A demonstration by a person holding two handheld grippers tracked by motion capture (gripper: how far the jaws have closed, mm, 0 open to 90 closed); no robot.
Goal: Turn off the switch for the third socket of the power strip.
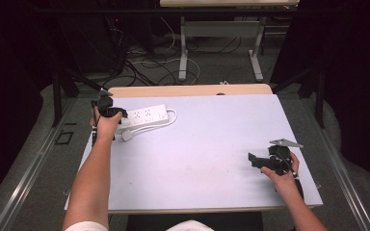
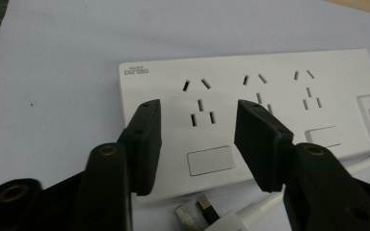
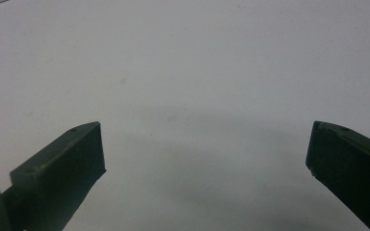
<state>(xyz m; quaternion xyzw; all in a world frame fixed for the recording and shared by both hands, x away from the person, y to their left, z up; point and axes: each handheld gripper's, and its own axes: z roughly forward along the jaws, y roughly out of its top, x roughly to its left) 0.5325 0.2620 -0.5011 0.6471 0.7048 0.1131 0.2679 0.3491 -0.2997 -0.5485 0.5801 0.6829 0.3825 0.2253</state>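
High view: at the worktop's (image 1: 197,159) far left, the left tongs (image 1: 118,114) hang half open over the strip's (image 1: 147,115) left end, gripping nothing, its plug (image 1: 127,135) just beside, and the right tongs (image 1: 253,160), well apart, gape wide and empty.

Pale table (image 1: 207,154), white power strip (image 1: 147,115) with its plug (image 1: 127,135) at far-left corner
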